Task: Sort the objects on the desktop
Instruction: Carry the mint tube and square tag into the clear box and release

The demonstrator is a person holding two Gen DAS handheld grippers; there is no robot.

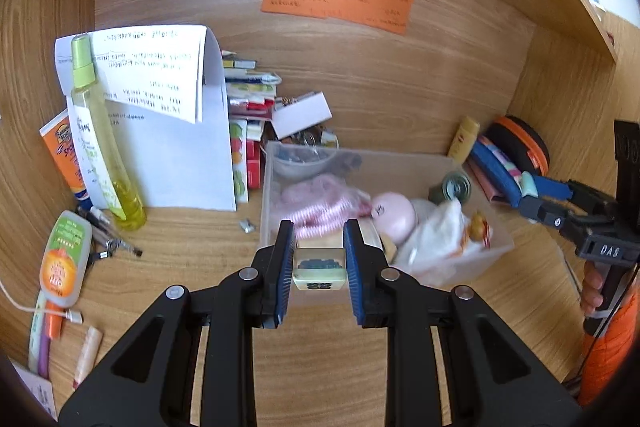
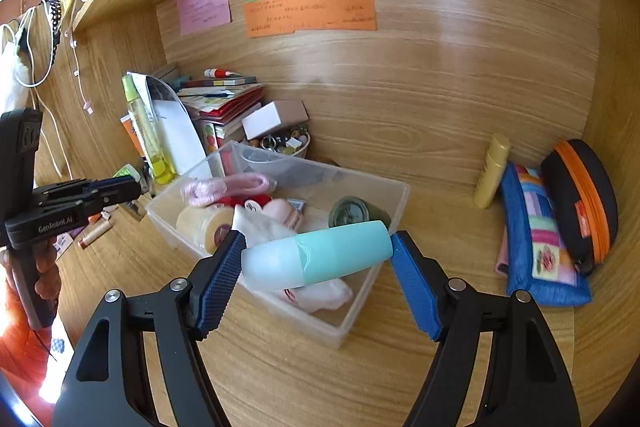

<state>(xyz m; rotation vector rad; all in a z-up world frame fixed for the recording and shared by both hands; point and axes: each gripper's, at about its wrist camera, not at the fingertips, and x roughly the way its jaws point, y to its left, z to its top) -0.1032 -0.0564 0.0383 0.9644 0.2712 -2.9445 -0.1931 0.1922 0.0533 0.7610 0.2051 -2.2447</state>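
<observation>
A clear plastic bin (image 1: 404, 163) (image 2: 362, 311) sits mid-desk, holding a pink coil, tape roll, round pink case, white bag and a green jar (image 2: 354, 213). My left gripper (image 1: 319, 241) is shut on a small cream mahjong tile (image 1: 319, 273), held over the bin's near edge. My right gripper (image 2: 316, 259) is shut on a mint roll-on bottle (image 2: 316, 257), held sideways above the bin's near right corner. The right gripper also shows at the right in the left wrist view (image 1: 532, 187). The left gripper shows at the left in the right wrist view (image 2: 120, 187).
At the left are a yellow spray bottle (image 1: 102, 135), sunscreen tube (image 1: 64, 155), papers, stacked books (image 2: 224, 99), a sanitizer bottle (image 1: 66, 259), pens and a cable. At the right are a yellow tube (image 2: 492, 171), blue pouch (image 2: 540, 239) and black-orange case (image 2: 580, 203). Wooden walls enclose the desk.
</observation>
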